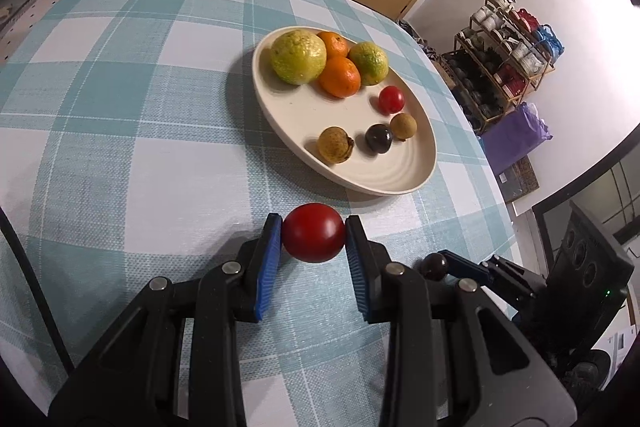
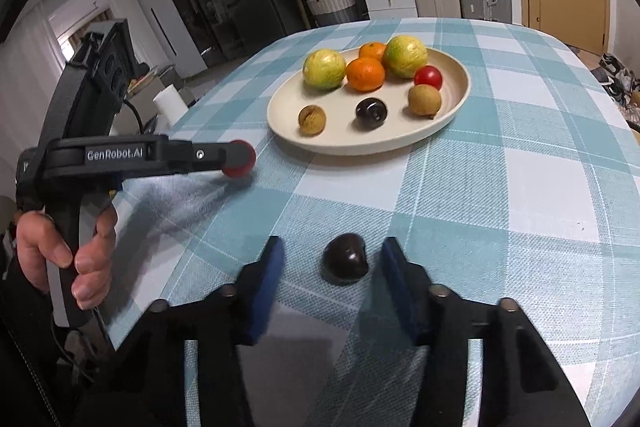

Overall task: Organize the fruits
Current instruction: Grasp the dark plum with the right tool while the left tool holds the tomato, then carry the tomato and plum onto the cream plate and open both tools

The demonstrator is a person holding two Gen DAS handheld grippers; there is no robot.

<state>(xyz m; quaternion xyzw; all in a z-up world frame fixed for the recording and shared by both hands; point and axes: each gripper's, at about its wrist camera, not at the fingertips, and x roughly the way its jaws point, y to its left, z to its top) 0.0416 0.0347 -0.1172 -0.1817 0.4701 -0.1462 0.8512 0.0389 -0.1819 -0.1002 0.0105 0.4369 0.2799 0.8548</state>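
Your left gripper [image 1: 314,239] is clamped on a red cherry tomato [image 1: 313,231], both blue pads pressed against its sides, held just above the checked tablecloth [image 1: 120,147]. The cream plate [image 1: 360,163] lies ahead at about 12 o'clock from the tomato, its near rim close by. Your right gripper [image 2: 330,259] stands spread wide around a dark plum-like fruit [image 2: 345,258] resting on the cloth; neither pad touches it.

On the plate, three large citrus-type fruits and an orange crowd the far side, with a second small tomato [image 1: 391,99], two brown longans and another dark fruit nearer you.

The risk, as I judge it: squeeze harder and the tomato's skin may split; release it high or on the sloped rim and it could roll off. Close the right pads off-centre and the round, glossy dark fruit may squirt out toward 6 o'clock.
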